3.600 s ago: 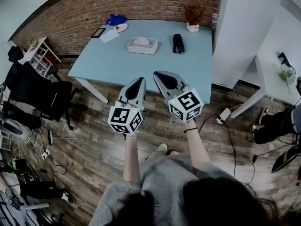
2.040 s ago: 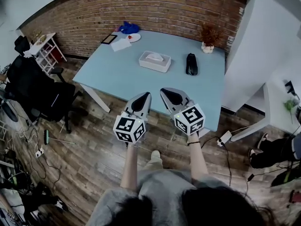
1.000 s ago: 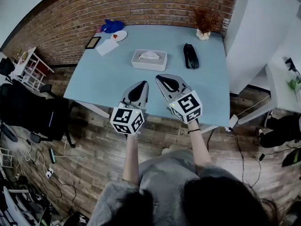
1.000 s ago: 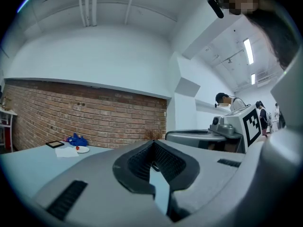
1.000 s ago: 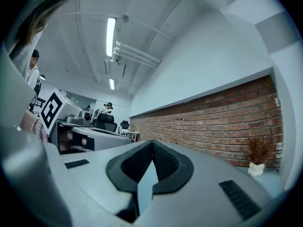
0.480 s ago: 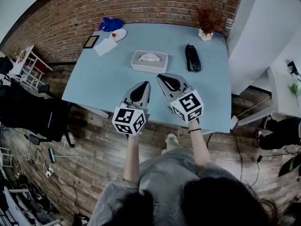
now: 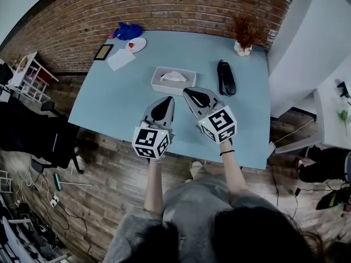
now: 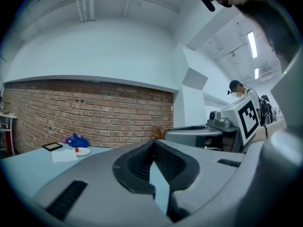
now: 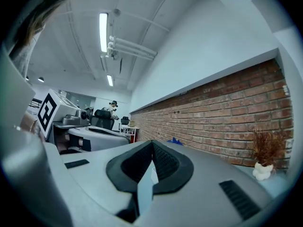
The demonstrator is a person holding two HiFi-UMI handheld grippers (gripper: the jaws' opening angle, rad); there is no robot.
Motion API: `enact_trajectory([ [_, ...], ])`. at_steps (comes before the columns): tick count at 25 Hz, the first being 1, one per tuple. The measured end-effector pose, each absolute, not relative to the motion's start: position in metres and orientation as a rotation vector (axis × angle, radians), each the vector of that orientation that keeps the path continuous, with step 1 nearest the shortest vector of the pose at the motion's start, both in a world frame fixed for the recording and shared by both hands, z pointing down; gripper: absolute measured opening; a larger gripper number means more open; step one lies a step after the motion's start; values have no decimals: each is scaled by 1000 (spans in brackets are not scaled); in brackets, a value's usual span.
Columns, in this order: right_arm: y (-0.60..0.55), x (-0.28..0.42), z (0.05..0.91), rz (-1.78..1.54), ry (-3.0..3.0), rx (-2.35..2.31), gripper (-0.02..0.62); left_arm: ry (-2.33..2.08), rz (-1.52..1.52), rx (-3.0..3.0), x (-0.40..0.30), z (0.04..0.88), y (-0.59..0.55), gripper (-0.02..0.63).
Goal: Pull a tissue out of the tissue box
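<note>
Tool on left (image 7: 166, 99) and tool on right (image 7: 186, 90) hover level, jaws together.

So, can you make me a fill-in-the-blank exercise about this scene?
The tissue box stands on a light ___ table.
The wall behind the table is built of ___.
In the head view, the black object lies to the box's ___.
The left gripper and right gripper both have jaws ___ and empty.
Missing words: blue; brick; right; shut.
</note>
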State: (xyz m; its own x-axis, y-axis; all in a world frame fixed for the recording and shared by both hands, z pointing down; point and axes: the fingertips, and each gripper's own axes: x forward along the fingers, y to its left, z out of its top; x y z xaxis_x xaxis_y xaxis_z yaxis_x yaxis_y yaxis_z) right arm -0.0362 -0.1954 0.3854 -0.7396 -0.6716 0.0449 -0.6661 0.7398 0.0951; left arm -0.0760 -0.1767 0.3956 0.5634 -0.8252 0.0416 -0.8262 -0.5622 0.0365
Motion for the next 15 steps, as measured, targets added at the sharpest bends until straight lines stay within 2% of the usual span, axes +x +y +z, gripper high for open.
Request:
enact_trajectory([
  [15, -241, -40, 402, -44, -2872, 977, -2, -1498, -5, 2691, -78, 401, -222, 3],
])
